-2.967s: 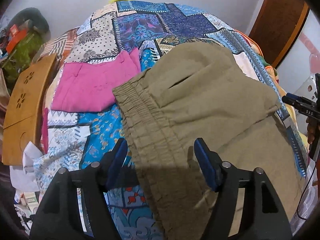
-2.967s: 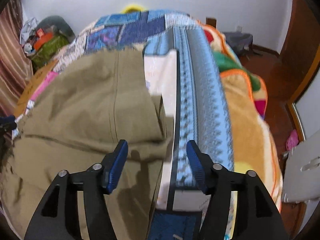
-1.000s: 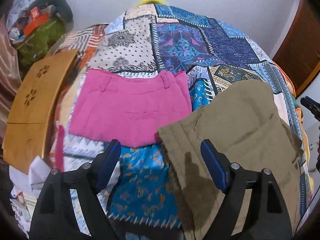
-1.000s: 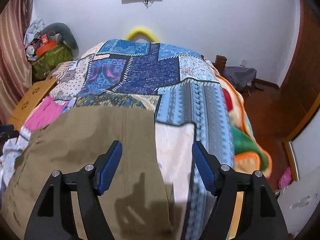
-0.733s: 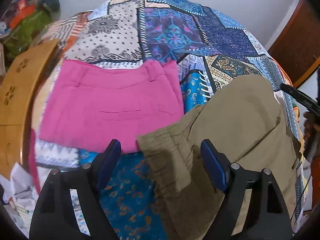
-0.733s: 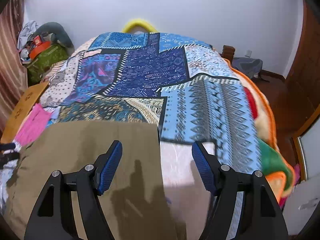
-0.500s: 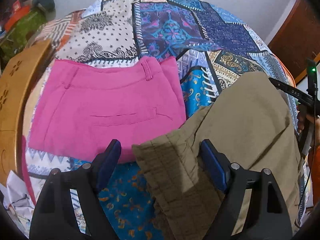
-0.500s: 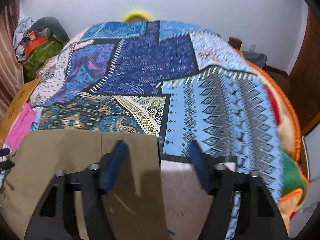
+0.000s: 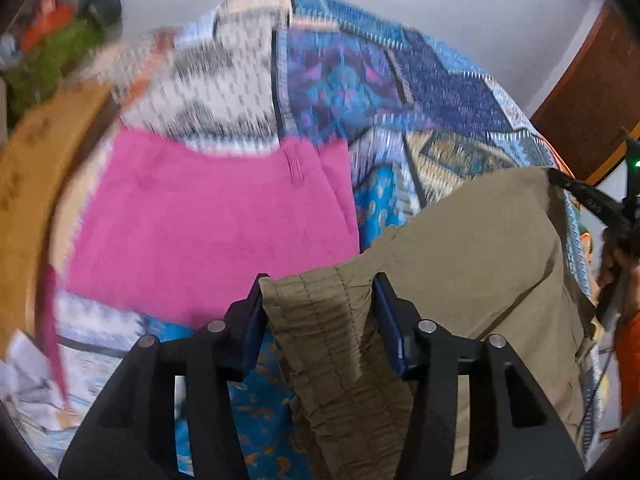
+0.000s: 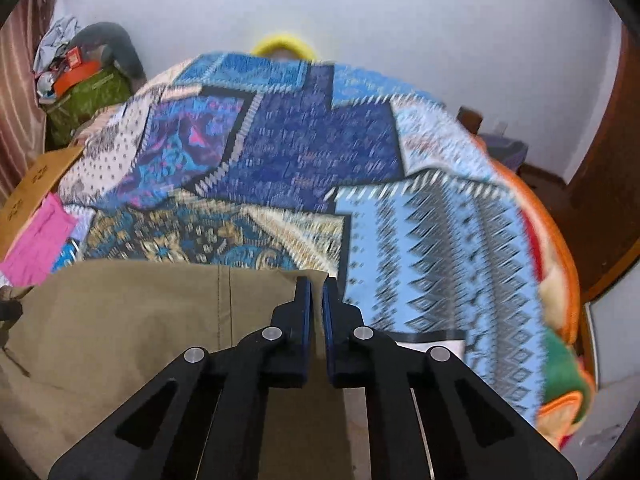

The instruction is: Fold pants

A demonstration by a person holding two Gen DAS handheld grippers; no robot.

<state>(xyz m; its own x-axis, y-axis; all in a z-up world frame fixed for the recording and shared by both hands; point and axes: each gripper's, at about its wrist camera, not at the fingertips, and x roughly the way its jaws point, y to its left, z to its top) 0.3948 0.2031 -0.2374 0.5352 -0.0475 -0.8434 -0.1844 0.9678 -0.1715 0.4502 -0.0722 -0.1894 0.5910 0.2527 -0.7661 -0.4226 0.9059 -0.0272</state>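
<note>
Bedspread (image 10: 304, 152): a patchwork cover in blue, purple and cream panels is spread ahead of and beneath both claws; its far part is motion-blurred in both wrist views.
Olive pants (image 9: 472, 264): the garment is laid on the bedspread, stretched between the two claws, with the gathered elastic waistband at the left claw and a flat stitched corner at the right claw; in the right wrist view the cloth (image 10: 132, 320) extends to the left of the claw.
Pink garment (image 9: 216, 224): a folded piece is seen ahead and to the left of the left claw, flat on the bedspread, its near edge just beside the waistband.
Wooden board (image 9: 28, 184): it is seen at the far left of the left claw, beside the bed.
Left gripper (image 9: 318, 306): it is pointed forward over the near bed edge, partly closed, with the blue pads set against either side of the bunched waistband.
Right gripper (image 10: 314, 300): it is angled forward and down at the pants' far corner; the fingers are pressed nearly together, with a thin edge of olive cloth pinched between them.
Yellow ring (image 10: 282, 42): it is seen far ahead of the right claw, at the wall behind the bed.
</note>
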